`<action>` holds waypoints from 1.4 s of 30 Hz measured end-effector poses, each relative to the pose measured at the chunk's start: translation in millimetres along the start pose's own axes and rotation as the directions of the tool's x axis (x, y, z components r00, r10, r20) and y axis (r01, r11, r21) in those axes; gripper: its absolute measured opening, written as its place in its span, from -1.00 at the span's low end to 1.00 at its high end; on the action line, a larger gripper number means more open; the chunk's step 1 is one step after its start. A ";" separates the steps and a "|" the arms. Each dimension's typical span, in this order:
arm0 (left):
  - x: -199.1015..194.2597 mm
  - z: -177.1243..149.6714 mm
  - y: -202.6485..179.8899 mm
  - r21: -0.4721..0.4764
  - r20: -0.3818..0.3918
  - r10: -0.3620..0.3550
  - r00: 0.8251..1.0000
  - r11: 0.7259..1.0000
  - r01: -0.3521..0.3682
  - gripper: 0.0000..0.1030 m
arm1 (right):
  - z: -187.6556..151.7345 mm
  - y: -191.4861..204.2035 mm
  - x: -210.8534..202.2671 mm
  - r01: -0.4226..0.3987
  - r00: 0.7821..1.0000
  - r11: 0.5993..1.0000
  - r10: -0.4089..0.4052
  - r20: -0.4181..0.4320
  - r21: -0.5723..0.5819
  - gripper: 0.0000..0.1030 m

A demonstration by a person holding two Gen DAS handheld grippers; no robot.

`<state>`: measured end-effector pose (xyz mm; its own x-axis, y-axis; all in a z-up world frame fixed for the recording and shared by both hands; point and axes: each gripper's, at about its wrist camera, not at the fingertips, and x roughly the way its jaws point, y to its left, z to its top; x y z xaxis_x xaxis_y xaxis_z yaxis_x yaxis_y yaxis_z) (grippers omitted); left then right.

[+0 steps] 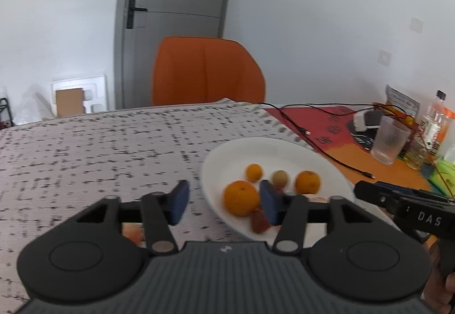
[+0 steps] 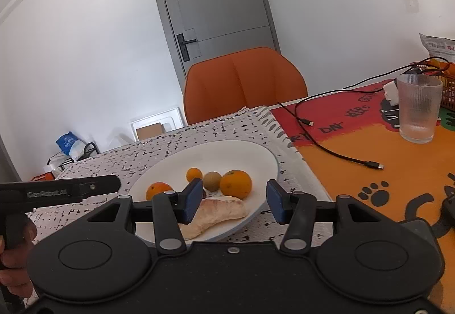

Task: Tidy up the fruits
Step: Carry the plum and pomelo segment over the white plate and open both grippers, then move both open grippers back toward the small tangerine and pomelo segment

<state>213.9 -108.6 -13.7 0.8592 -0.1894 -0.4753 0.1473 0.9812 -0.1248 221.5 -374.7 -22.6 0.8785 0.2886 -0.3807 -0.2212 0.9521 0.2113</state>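
A white plate (image 1: 227,160) (image 2: 170,166) sits on the speckled mat and holds three oranges (image 1: 240,197) (image 2: 236,183), a small brownish-green fruit (image 1: 280,177) (image 2: 212,180), a dark red fruit (image 1: 259,221) and a pale peeled pomelo wedge (image 2: 219,211). My left gripper (image 1: 224,201) is open and empty, hovering over the plate's left rim. My right gripper (image 2: 234,200) is open and empty above the plate's near right edge, with the wedge just below. A reddish fruit (image 1: 132,233) lies on the mat under the left gripper, mostly hidden.
An orange chair (image 1: 207,72) stands behind the table. A clear ribbed glass (image 2: 418,109), black cables (image 2: 335,153), a bottle (image 1: 435,120) and packets crowd the colourful cloth on the right. The speckled mat (image 1: 85,149) stretches to the left.
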 end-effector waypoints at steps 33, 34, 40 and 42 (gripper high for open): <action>-33.0 -41.9 86.5 -0.128 -0.038 0.159 0.987 0.978 -0.163 0.61 | -11.1 78.3 20.1 -0.174 0.984 0.983 0.170 -0.058 -0.063 1.00; -32.4 -43.6 87.1 -0.131 -0.043 0.156 0.987 0.978 -0.160 0.61 | -11.5 80.1 20.7 -0.176 0.983 0.982 0.172 -0.059 -0.064 1.00; -31.5 -51.8 89.4 -0.144 -0.058 0.138 0.989 0.979 -0.145 0.60 | -13.1 89.2 23.4 -0.186 0.981 0.980 0.181 -0.068 -0.073 1.00; -31.2 -53.2 90.4 -0.153 -0.060 0.130 0.990 0.979 -0.138 0.59 | -13.4 92.7 24.9 -0.188 0.981 0.979 0.182 -0.073 -0.082 1.00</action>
<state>174.3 -15.9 -56.5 0.8399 -0.0625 -0.5391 -0.0488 0.9806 -0.1896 217.2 -277.9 -24.6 0.7902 0.4640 -0.4004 -0.4164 0.8858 0.2048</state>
